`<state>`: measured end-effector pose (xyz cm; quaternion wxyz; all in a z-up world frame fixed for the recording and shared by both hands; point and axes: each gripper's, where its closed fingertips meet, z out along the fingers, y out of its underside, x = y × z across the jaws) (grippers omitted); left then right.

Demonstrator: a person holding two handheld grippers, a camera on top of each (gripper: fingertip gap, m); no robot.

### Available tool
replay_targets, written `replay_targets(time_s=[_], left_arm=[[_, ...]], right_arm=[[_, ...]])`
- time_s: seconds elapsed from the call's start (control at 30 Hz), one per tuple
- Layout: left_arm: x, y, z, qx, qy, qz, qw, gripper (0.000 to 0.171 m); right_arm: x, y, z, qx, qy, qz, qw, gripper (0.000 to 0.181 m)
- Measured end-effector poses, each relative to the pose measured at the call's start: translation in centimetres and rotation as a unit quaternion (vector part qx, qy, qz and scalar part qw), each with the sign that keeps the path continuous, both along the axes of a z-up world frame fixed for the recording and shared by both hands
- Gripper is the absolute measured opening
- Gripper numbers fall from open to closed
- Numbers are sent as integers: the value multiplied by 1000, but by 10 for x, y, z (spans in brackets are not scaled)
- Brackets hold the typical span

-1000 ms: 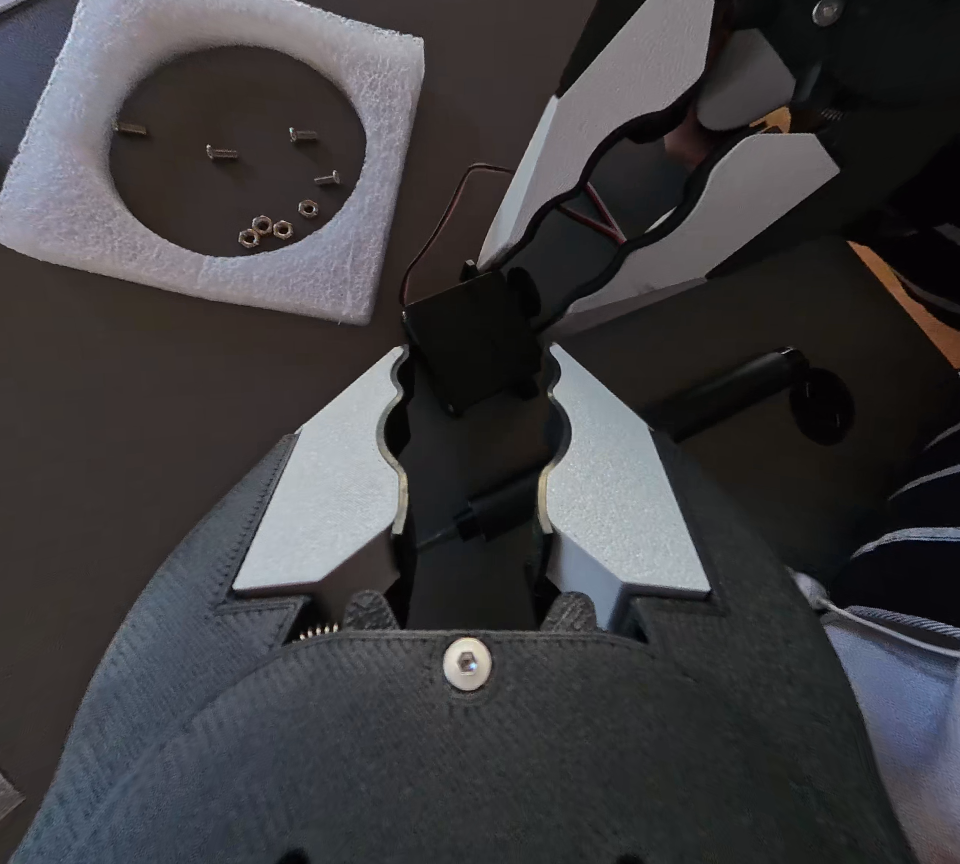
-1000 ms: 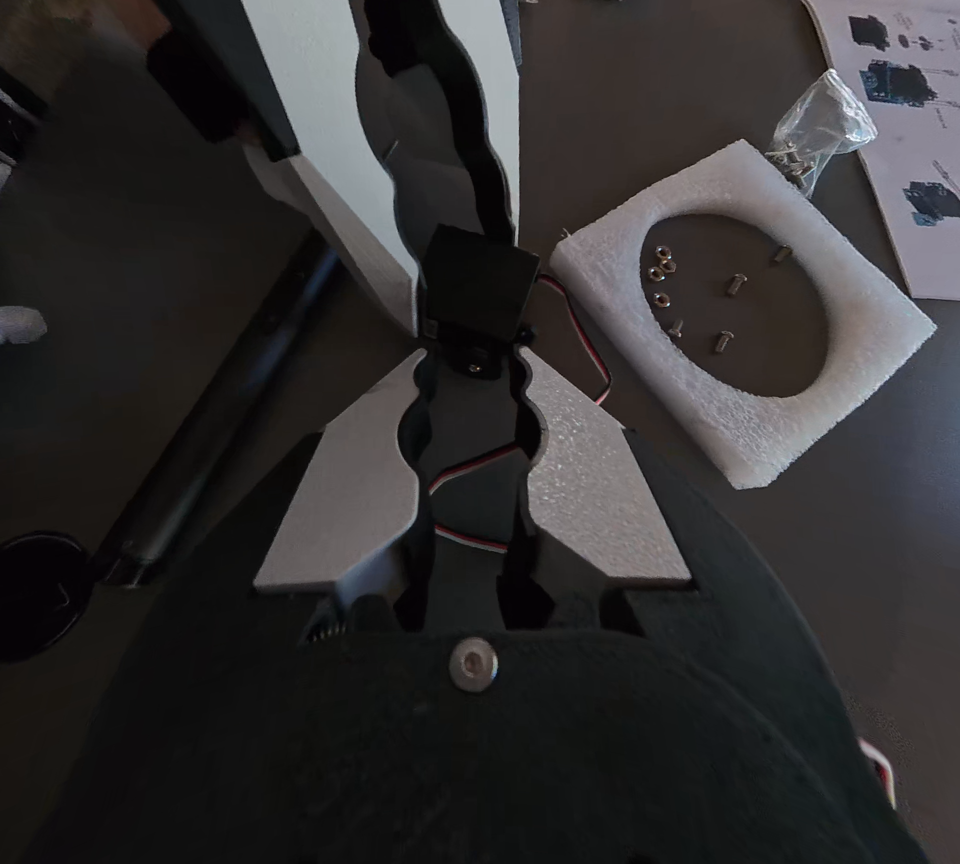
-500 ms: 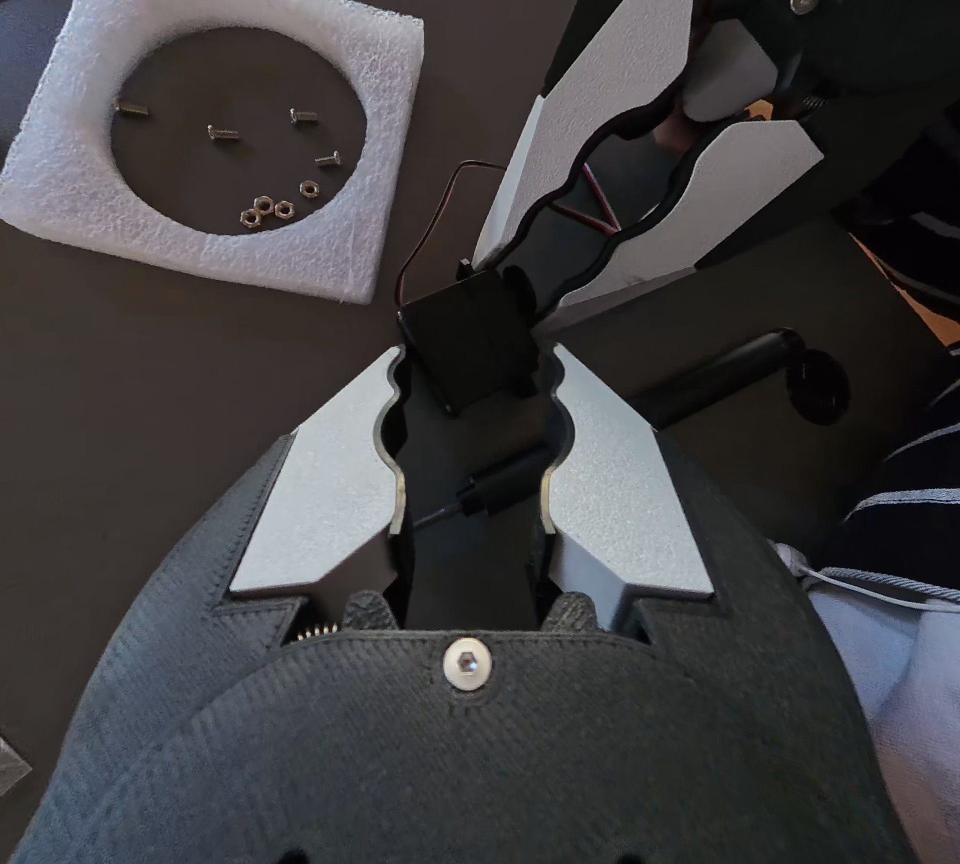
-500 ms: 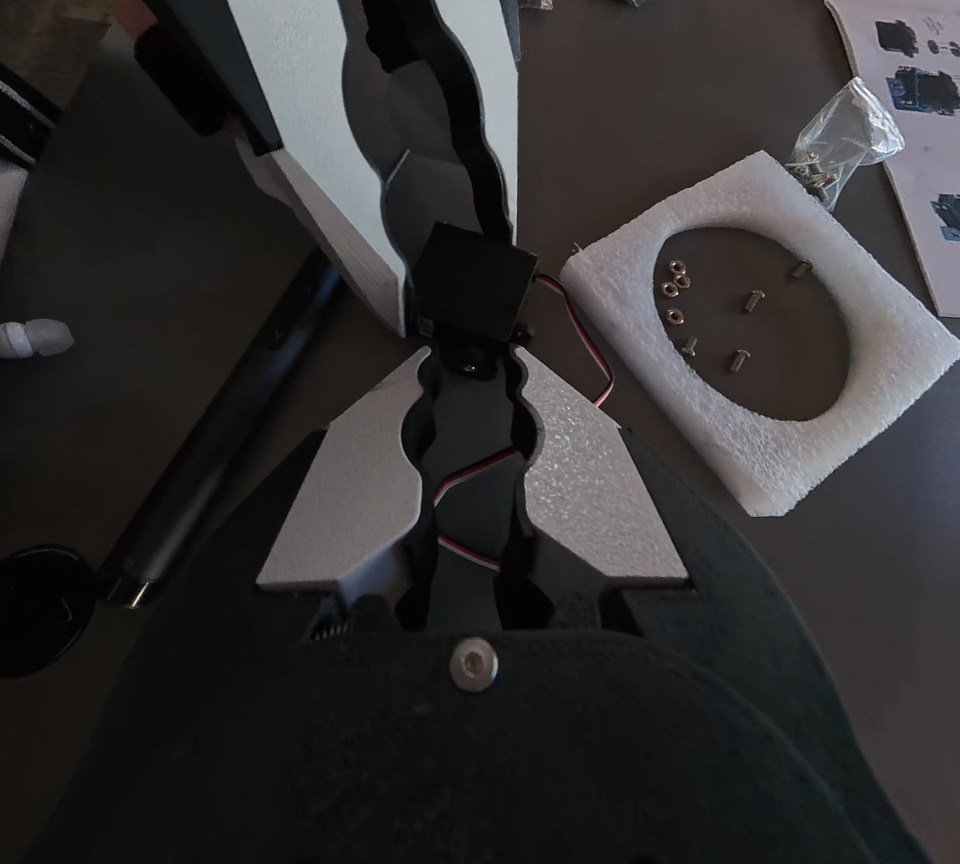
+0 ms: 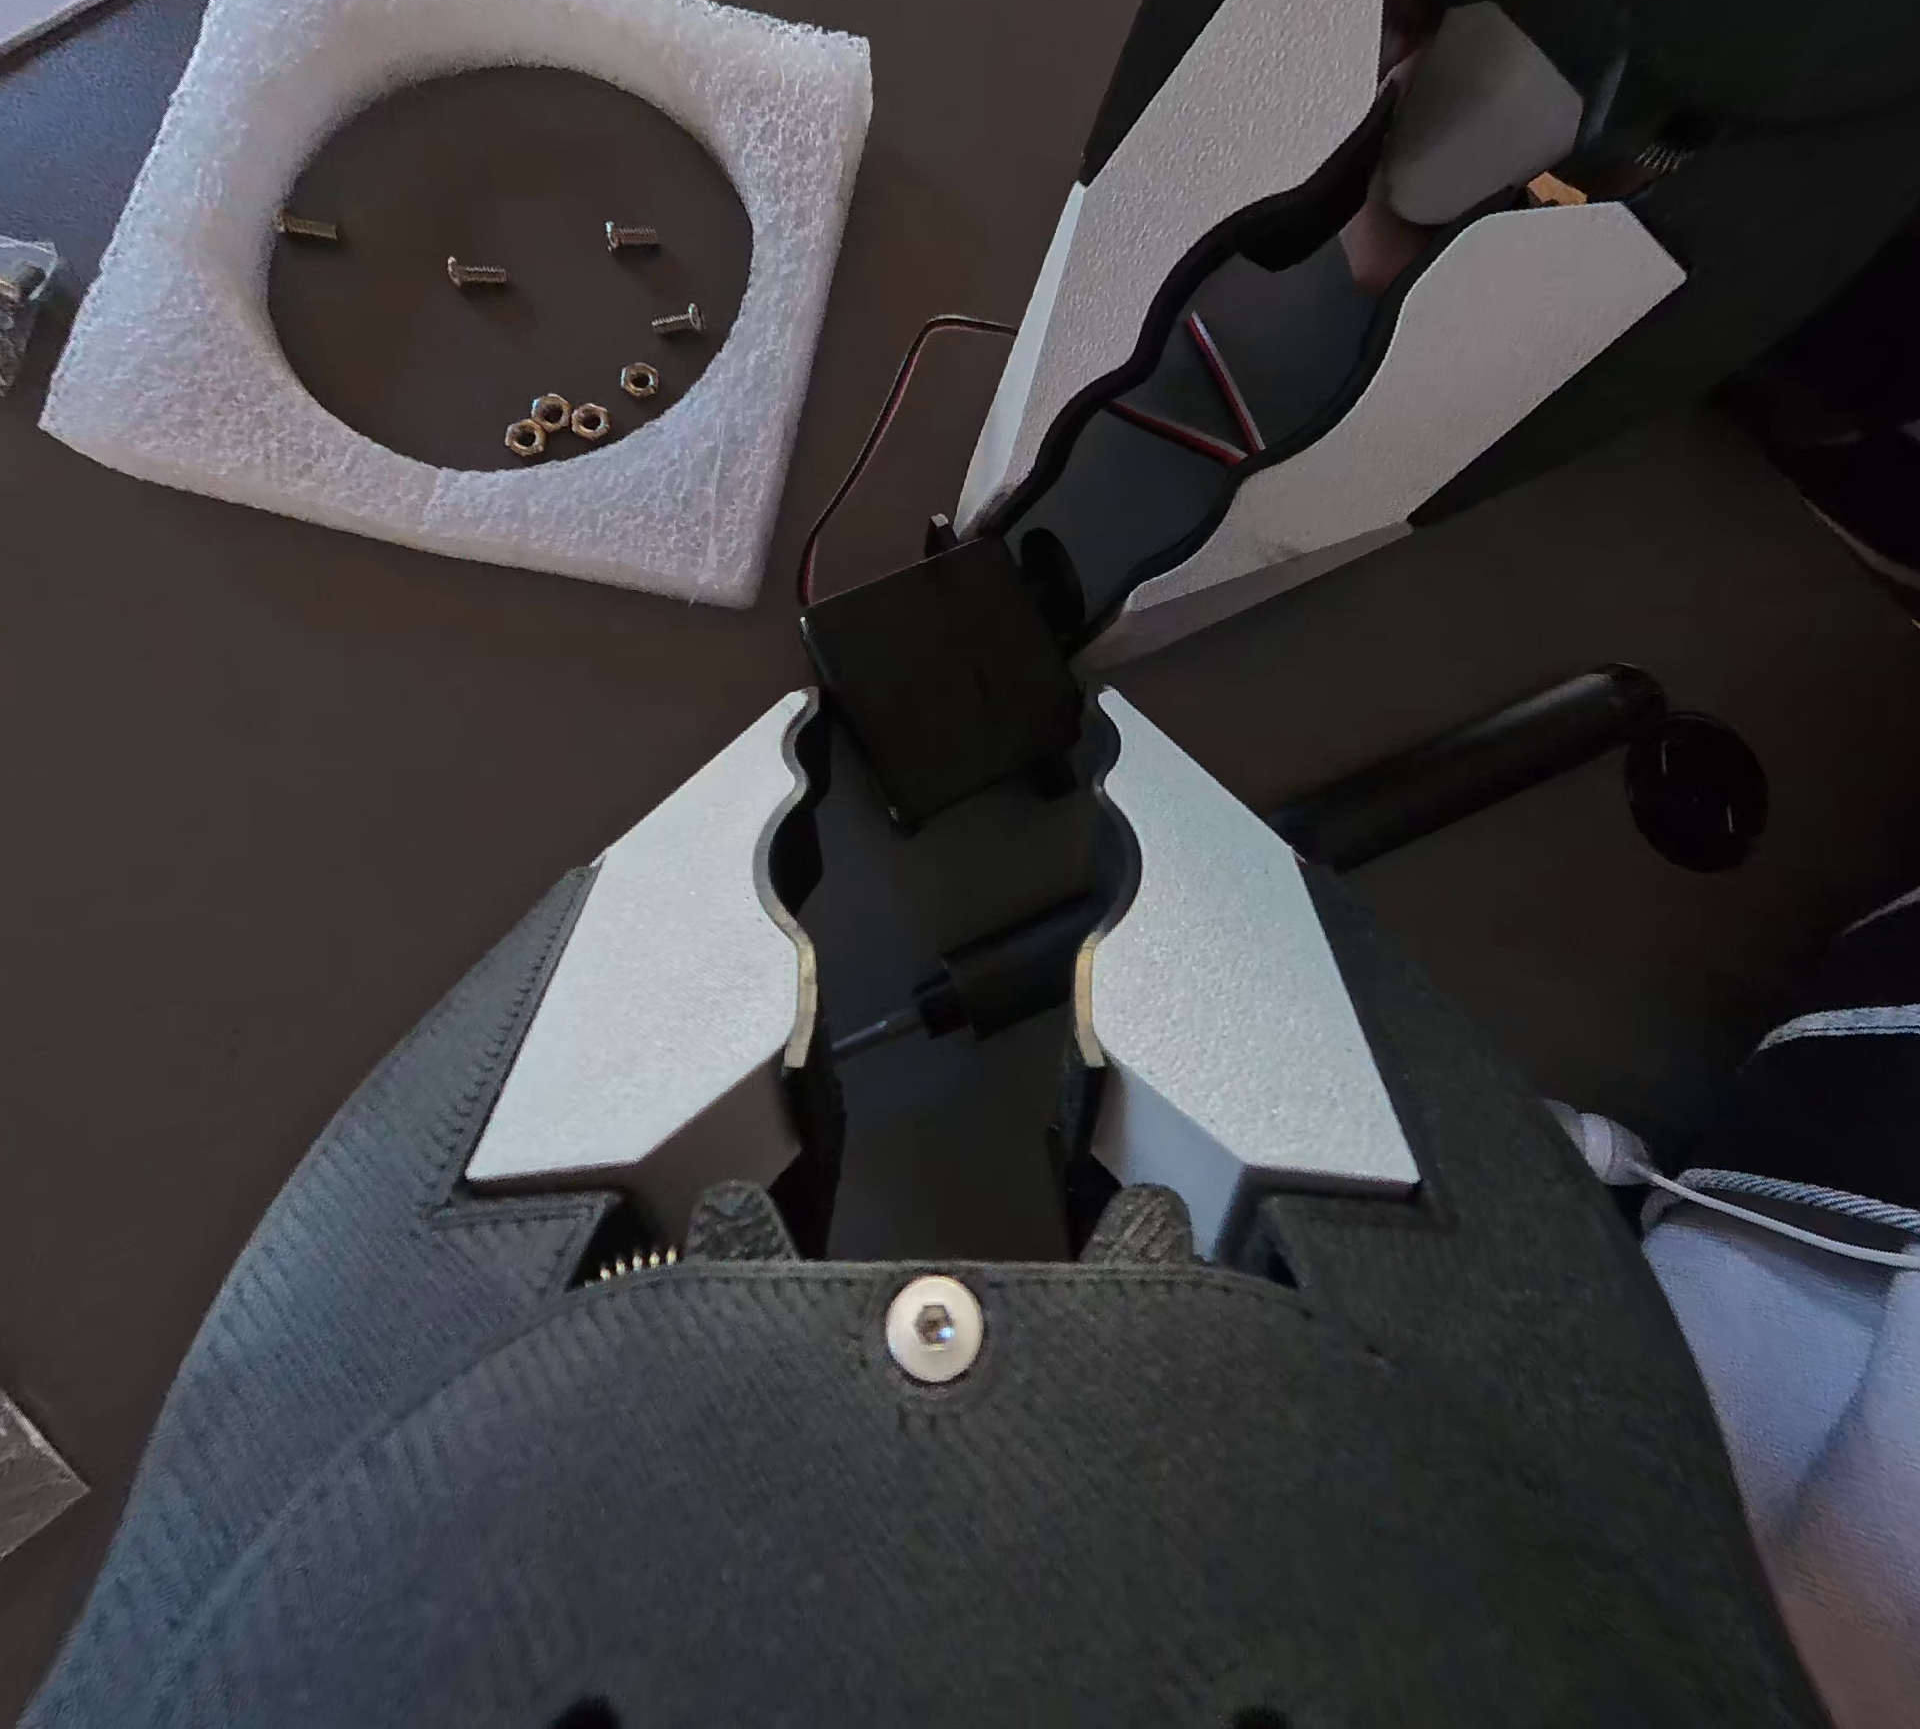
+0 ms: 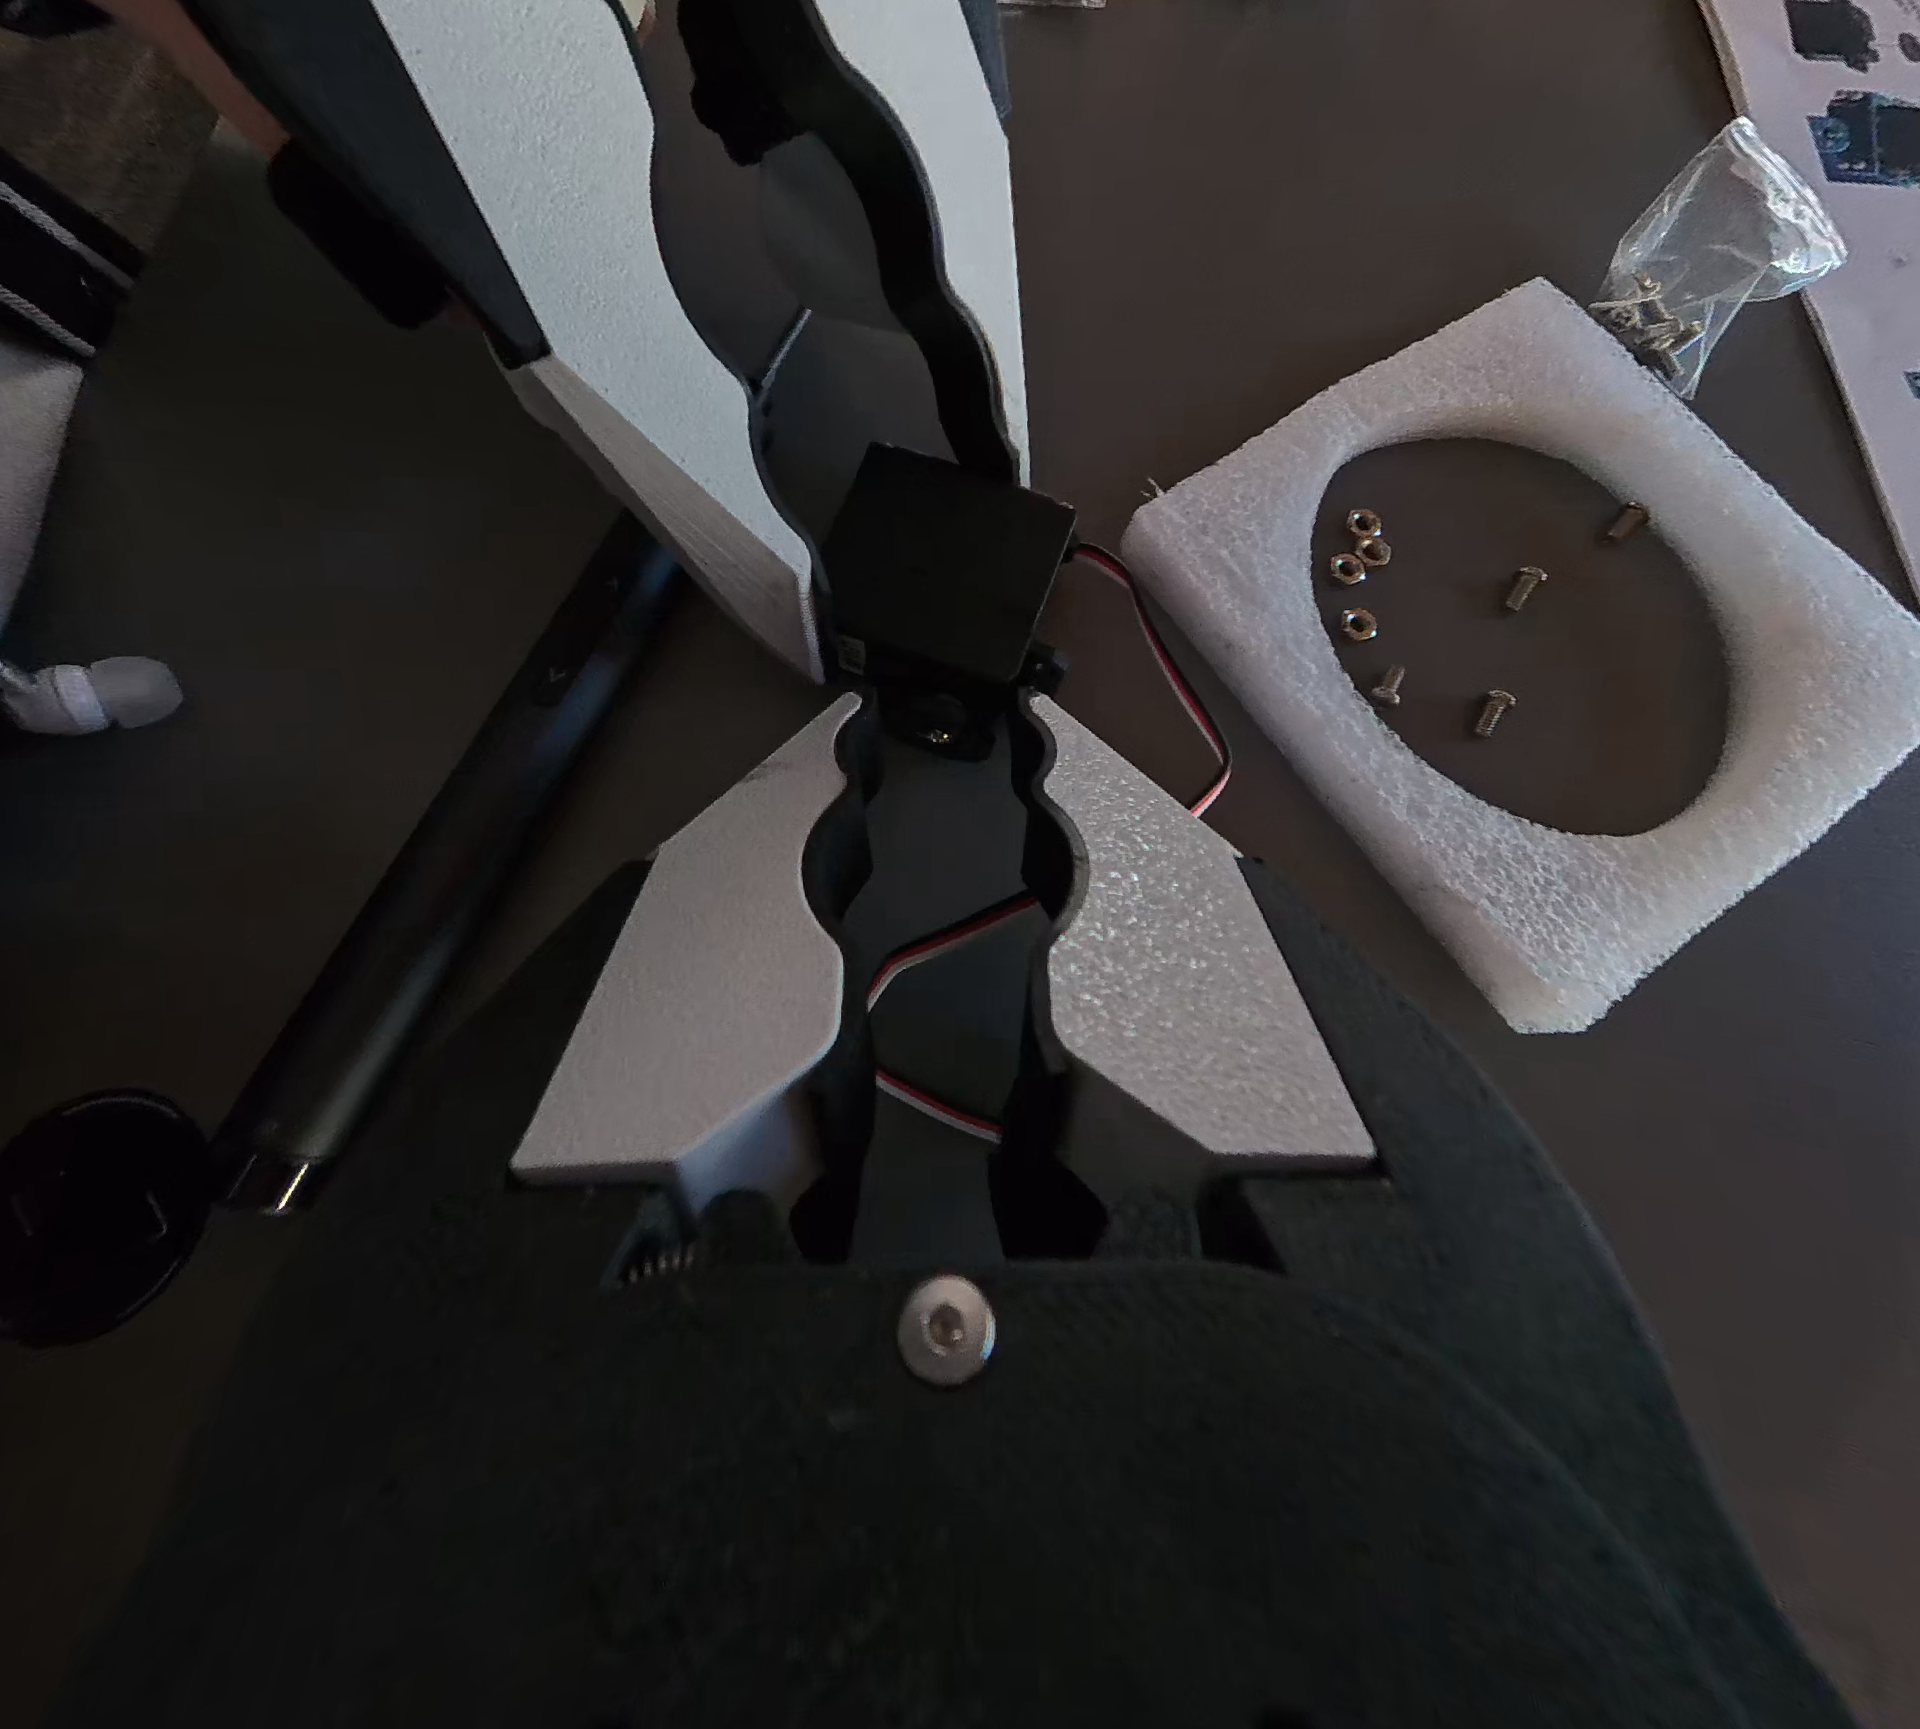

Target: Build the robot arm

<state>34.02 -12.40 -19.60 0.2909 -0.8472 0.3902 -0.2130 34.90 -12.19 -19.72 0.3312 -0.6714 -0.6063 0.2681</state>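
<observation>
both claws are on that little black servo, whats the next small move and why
Probably have the left claw let go gently. The black servo sits pinched between both claws' tips above the dark table, and the right claw grips its other end, wire trailing beside it, so one grip looks sufficient.

Between my grey-fingered, black-bodied left gripper (image 5: 954,723) sits a black boxy servo (image 5: 940,692) trailing red-white-black wire (image 6: 1164,692); beyond lies white square foam (image 5: 468,58) ringing silver screws (image 5: 476,272).
</observation>
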Motion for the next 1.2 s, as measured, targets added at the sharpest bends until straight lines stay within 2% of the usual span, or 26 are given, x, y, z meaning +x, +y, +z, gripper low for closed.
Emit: replay_targets(time_s=[0.4,0.67,0.83,1.0,1.2], left_arm=[[0,1,3,-49,-35,0,998,47],[-1,2,7,-103,-84,-3,991,46],[-1,3,9,-131,-108,-5,986,46],[-2,3,10,-153,-120,-10,981,46],[-4,5,11,-170,-134,-10,976,46]], right_arm=[[0,0,2,34,1,-1,999,28],[1,-1,19,132,37,1,991,36],[2,4,22,255,28,14,966,52],[-6,0,23,280,33,37,959,47],[-9,9,17,299,-4,58,953,39]])
